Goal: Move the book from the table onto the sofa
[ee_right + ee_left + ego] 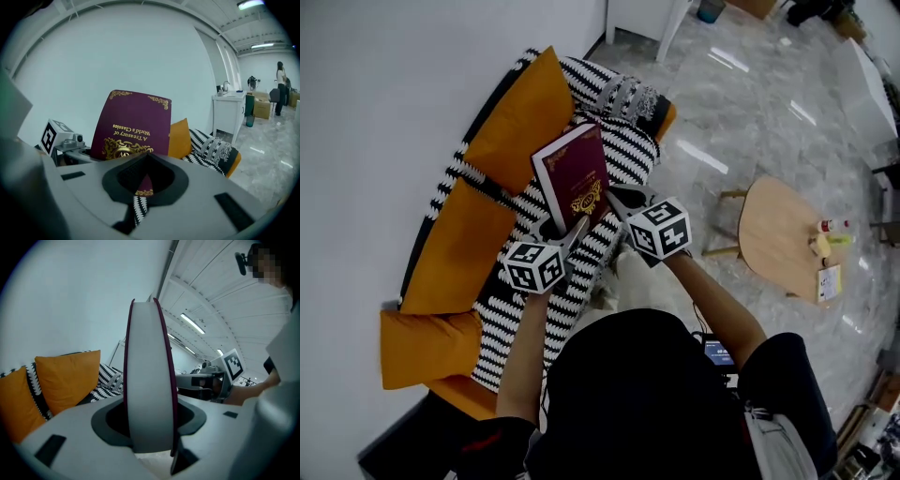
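Note:
A maroon hardback book (572, 176) with gold print is held upright above the striped sofa (623, 131). My left gripper (558, 231) is shut across its thickness at the lower edge, so the white page block (149, 380) fills the space between its jaws. My right gripper (615, 199) is shut on the lower corner of the cover (133, 124). In the right gripper view the gripper (145, 180) pinches that corner, and the left gripper (58, 136) shows at the book's left. The right gripper (215, 380) appears beyond the book in the left gripper view.
Orange cushions (517, 122) (455, 246) line the sofa's back against the white wall. A round wooden table (778, 234) with small items (830, 246) stands on the marble floor to the right. A white cabinet (229, 112) and a distant person (281, 79) are beyond the sofa.

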`<state>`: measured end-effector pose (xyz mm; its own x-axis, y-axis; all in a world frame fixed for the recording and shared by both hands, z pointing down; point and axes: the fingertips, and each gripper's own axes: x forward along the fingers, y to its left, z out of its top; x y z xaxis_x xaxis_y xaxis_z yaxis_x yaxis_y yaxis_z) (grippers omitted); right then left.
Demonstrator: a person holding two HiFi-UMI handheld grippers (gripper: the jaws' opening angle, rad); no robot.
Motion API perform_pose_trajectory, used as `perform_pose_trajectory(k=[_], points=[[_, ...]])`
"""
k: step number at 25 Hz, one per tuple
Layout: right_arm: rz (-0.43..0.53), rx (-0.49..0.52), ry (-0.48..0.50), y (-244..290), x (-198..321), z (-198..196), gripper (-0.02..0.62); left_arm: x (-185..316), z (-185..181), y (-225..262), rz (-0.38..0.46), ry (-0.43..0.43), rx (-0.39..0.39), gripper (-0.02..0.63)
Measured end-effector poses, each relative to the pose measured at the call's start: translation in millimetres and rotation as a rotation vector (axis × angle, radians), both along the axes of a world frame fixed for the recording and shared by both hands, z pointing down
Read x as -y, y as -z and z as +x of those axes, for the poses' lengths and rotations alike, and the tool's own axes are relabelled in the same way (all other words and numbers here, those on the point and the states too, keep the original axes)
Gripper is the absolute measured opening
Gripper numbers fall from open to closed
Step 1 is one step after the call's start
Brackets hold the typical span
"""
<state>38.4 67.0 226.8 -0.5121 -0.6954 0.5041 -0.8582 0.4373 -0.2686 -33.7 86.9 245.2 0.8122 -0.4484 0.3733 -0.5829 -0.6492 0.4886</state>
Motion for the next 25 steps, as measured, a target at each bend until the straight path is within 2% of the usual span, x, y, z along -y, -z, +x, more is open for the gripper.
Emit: perform_pose_trajectory(k=[5,16,25], points=[[-0.049,-0.005,0.044,-14,9,-5,0.017,-2,-9,-17,-0.056,0.054,-0.004,0.229],[-0.127,-0.011,0.112,-61,49,-20,0.017,42,-27,-60,-0.145,0.175,-0.029,0.229],[-0.192,-0.013,0.115,-114,84,-23,0.017,69,-28,-113,-0.206,0.182,-0.007,0.229]])
